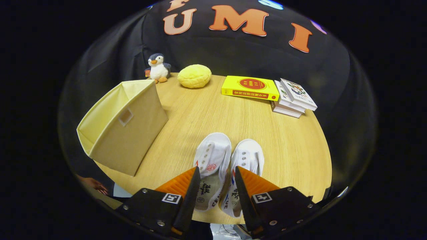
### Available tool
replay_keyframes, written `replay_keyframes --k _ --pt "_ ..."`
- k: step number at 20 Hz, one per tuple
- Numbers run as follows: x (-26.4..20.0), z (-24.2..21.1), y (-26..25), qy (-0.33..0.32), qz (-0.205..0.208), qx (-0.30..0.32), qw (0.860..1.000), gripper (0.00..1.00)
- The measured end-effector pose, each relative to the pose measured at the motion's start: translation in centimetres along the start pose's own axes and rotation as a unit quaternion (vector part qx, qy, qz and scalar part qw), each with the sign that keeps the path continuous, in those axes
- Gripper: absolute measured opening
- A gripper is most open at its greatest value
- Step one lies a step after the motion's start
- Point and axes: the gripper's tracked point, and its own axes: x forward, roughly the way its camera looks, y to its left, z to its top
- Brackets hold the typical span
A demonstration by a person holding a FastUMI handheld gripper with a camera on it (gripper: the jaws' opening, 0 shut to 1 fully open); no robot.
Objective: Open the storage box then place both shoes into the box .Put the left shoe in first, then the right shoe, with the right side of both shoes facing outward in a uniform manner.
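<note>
2 shoes (229, 166) sit lower centre on the table (293, 140); we judge neither is boxed yet. Our gripper (215, 181) hangs spread over them, pinching nothing; the box (123, 123) at left looks open.

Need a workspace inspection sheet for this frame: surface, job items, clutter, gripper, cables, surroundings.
Surface: round wooden table, no spills seen.
Job's things: fabric storage box lies tipped on its side, opening turned away from the shoes. Left shoe and right shoe sit side by side, toes pointing away, heels between the fingers.
Clutter: penguin plush, yellow bun-shaped toy, yellow book, stack of books.
Gripper: open, above the shoes' heels, holding nothing.
Cables: nothing seen.
Surroundings: black cloth wall; a hand beside the box.
</note>
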Motion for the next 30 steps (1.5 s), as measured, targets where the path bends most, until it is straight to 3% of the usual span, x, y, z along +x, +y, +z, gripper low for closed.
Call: replay_keyframes --k 7,18,25,30 --pt "2.6 -2.8 -0.3 0.017 0.034 -0.018 0.999 0.41" --pt "3.2 -4.4 0.4 0.023 0.072 -0.036 0.996 0.30" --pt "4.0 -4.6 0.3 0.035 0.047 -0.084 0.995 0.28" --pt "3.9 -4.8 -0.1 0.053 0.040 -0.061 0.996 0.22"
